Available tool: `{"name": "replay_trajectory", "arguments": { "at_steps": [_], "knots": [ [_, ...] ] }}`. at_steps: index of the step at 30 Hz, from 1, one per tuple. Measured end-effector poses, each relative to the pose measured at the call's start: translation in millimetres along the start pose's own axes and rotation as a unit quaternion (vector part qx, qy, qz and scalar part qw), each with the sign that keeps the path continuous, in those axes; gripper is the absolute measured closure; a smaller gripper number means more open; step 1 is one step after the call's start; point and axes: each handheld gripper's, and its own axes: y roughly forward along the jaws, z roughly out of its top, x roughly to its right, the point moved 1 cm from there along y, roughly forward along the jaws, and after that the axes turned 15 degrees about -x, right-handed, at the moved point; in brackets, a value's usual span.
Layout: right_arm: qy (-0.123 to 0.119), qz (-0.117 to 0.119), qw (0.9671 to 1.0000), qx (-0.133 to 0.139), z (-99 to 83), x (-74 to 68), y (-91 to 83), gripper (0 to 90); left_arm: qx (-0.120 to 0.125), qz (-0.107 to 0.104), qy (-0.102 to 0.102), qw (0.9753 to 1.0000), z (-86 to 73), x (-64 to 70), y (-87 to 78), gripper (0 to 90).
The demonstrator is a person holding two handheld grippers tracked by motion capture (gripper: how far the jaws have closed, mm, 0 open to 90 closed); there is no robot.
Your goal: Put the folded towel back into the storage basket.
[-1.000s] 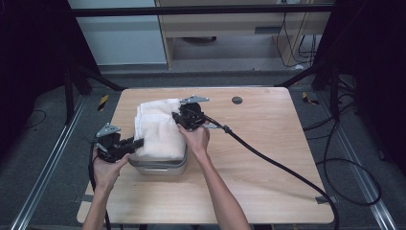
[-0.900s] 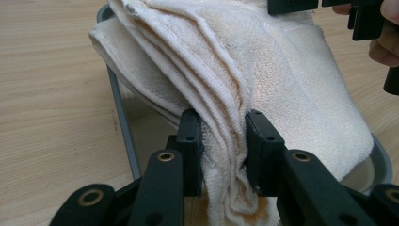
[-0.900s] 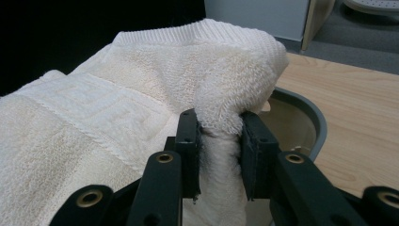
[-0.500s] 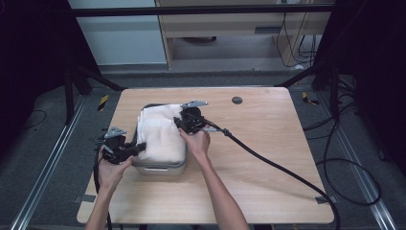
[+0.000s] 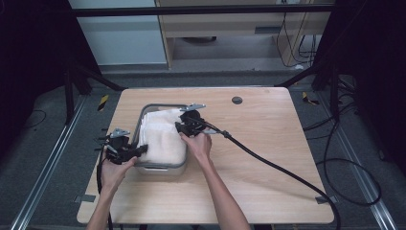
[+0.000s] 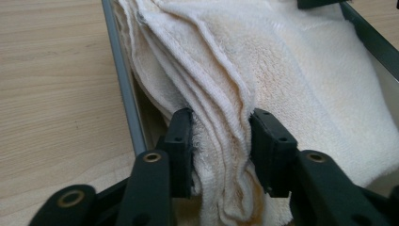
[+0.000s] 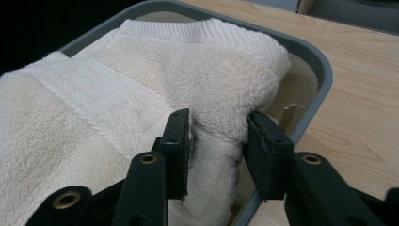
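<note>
High view: one wooden table, light grain, with a small dark round disc near its far edge. One grey rectangular bin on the table's left half. One folded cream towel lying in the bin, bulging above the rim.

Left gripper, at the bin's near-left corner, held by the left hand. Left gripper view: jaws closed onto a bunched fold of the towel, layered edges pinched between the pads, bin rim beside the left jaw.

Right gripper, at the bin's right side, held by the right hand, black cable trailing across the table. Right gripper view: jaws clamped on a fold of the towel just inside the bin rim.
</note>
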Motion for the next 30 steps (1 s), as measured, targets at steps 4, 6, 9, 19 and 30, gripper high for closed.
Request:
{"name": "replay_trajectory", "arguments": {
  "at_steps": [4,6,9,19,30],
  "knots": [
    [-0.016,-0.008,0.9997,0.019,-0.3,0.6,-5.8,55.9,0.013,0.005,0.0,0.9999,1.2,0.8,-5.4,55.1],
    [-0.017,-0.006,0.9996,0.021,0.0,0.5,-7.5,53.6,0.025,-0.01,-0.002,0.9996,1.8,1.8,-11.8,55.4],
    [-0.021,-0.004,0.9992,0.034,0.1,1.5,-15.2,49.5,0.043,-0.01,0.005,0.999,2.9,6.7,-22.1,54.8],
    [-0.034,0.005,0.9971,0.068,-6.4,11.5,-53.8,24.8,0.086,0.002,0.033,0.9957,0.0,20.9,-41.9,47.7],
    [-0.032,0.007,0.9965,0.077,-43.6,42.7,-95.6,13.0,0.11,-0.004,0.041,0.9931,-12.7,22.5,-48.5,37.2]
  ]
}}
